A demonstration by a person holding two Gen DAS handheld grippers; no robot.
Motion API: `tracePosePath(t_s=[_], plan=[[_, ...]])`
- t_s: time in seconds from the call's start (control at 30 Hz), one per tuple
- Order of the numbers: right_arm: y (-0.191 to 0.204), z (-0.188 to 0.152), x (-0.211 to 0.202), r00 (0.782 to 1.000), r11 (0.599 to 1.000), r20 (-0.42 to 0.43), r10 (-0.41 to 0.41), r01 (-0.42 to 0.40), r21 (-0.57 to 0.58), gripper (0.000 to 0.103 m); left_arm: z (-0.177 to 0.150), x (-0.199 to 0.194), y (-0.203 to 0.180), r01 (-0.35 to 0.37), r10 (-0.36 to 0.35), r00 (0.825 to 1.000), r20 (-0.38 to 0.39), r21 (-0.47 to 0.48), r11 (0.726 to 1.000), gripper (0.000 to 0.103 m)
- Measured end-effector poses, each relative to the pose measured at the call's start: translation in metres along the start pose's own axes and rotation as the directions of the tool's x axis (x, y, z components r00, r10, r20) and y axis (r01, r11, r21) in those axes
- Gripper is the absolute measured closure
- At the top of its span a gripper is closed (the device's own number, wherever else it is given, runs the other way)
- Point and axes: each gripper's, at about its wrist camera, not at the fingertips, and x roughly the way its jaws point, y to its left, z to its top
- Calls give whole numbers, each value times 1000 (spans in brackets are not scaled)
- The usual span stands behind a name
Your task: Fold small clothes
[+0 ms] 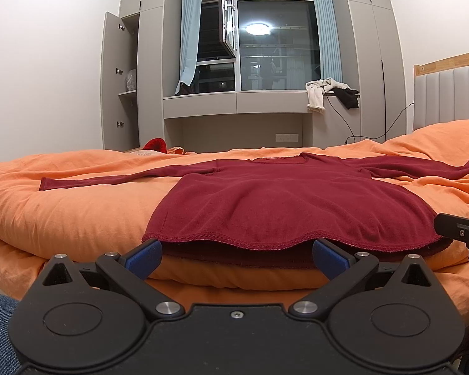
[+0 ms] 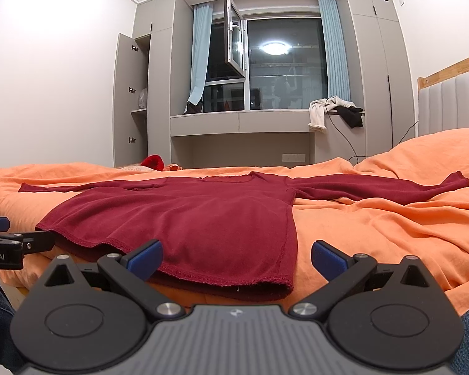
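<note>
Left wrist view shows a dark red long-sleeved top lying flat on an orange duvet, sleeves spread outward; the left gripper sits wide open at its hem, holding nothing; the right gripper likewise gapes empty at the hem's right corner.

From my remote station I see a bed covered by a rumpled orange duvet, with a dark red long-sleeved top lying flat on it, front up, both sleeves spread wide and hem at the near edge. At the bed's far left edge, something bright red and a small orange bundle are too distant to identify.
</note>
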Motion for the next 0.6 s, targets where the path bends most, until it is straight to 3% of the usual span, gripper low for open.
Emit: tracePosePath(t_s=[0.6], plan=[[-1, 2, -2, 1000, 1000, -3, -1, 1, 0, 0, 0, 0, 0, 0, 0, 1000, -1, 0, 1000, 1]])
